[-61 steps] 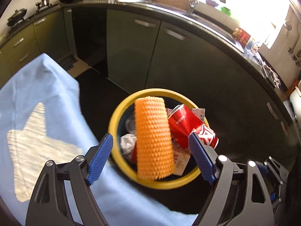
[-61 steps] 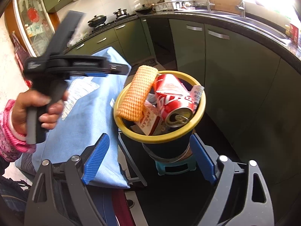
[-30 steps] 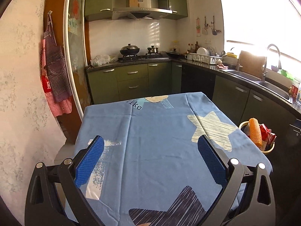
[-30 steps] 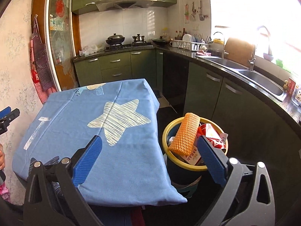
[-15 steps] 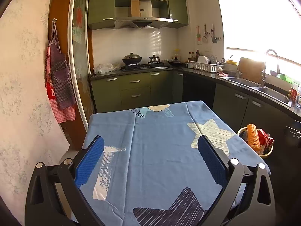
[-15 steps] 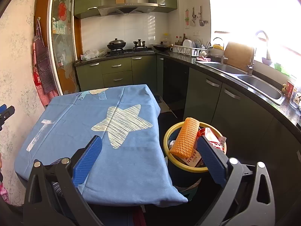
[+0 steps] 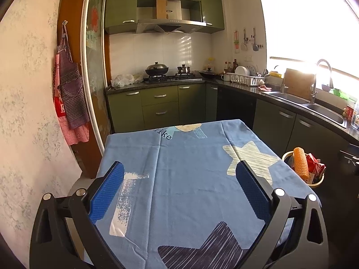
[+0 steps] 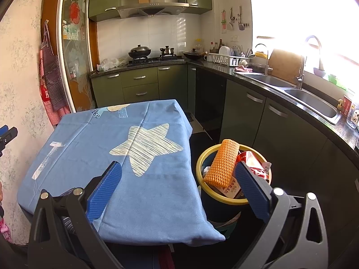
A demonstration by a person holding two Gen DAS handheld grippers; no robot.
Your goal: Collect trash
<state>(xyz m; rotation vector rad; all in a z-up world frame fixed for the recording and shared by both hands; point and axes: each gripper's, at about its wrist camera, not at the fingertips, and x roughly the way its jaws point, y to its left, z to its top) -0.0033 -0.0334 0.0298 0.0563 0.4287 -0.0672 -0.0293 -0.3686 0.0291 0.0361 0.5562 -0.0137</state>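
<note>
collecting looks finished: blue star-print tablecloth (image 7: 184, 179) bare, yellow-rimmed bin (image 8: 199, 168) full. left gripper (image 7: 179, 192) and right gripper (image 8: 179, 186) wide, empty; next, probably just rest.

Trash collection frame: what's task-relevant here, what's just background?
Task things:
- bin with yellow rim, beside the table
- orange foam net, leaning on the rim
- red can and carton inside
- left gripper and right gripper, both open, holding nothing

Lying about:
- blue tablecloth
- wok
- dish rack
- apron
</note>
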